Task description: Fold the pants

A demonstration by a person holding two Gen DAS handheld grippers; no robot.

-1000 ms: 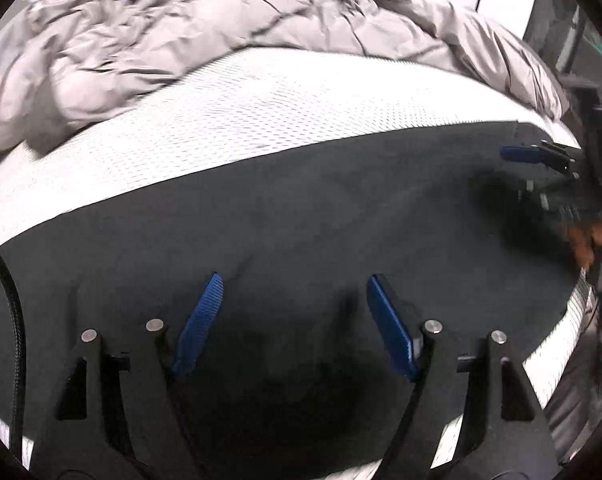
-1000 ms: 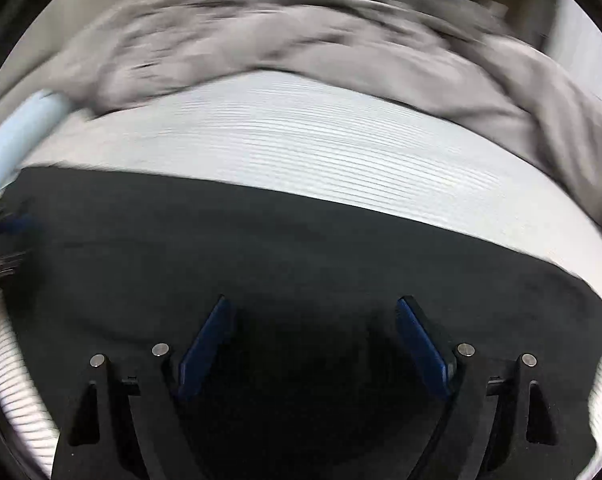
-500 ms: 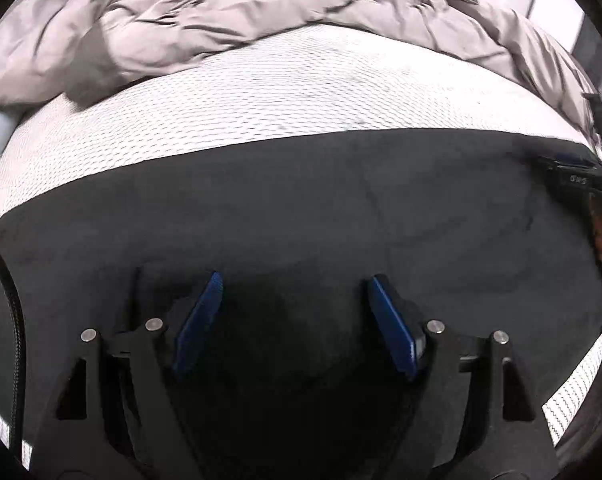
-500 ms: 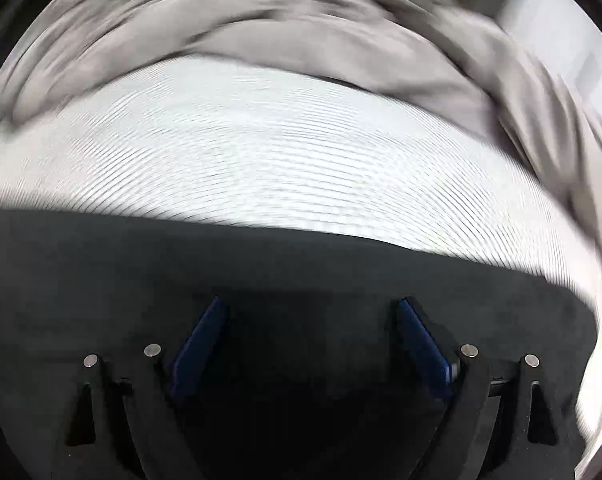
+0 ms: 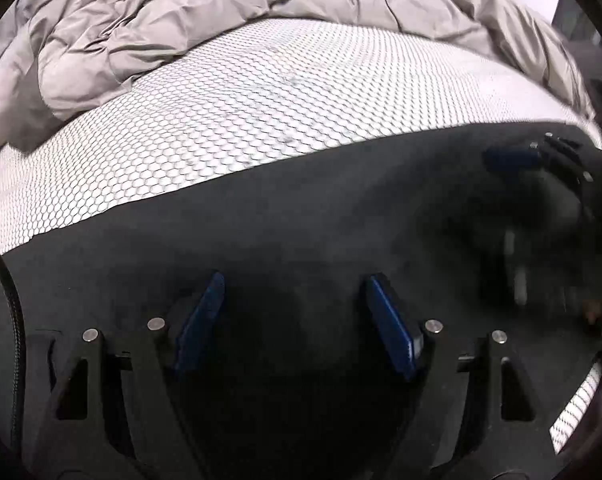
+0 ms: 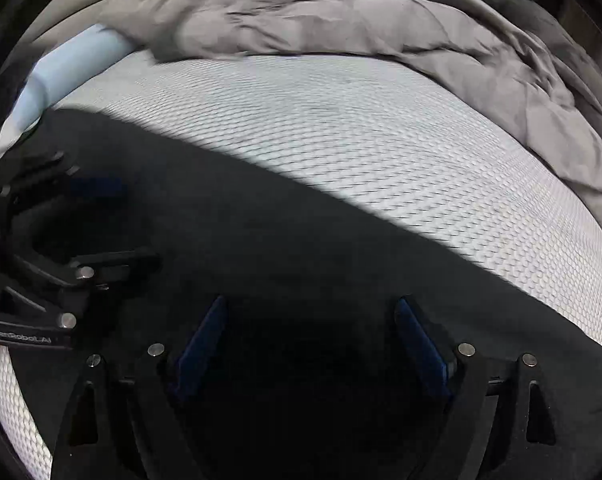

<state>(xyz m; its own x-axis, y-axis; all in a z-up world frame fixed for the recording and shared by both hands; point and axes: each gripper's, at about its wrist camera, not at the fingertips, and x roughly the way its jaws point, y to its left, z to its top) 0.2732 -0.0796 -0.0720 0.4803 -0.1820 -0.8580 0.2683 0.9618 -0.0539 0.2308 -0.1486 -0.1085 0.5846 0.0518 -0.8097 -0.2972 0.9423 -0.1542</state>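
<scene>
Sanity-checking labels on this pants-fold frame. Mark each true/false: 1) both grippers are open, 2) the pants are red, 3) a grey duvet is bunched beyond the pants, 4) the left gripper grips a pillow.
1) The left gripper and right gripper are both open: true.
2) The pants are red: false, they are black.
3) A grey duvet is bunched beyond the pants on the white mesh mattress: true.
4) The left gripper grips a pillow: false, nothing sits between its pads.
</scene>
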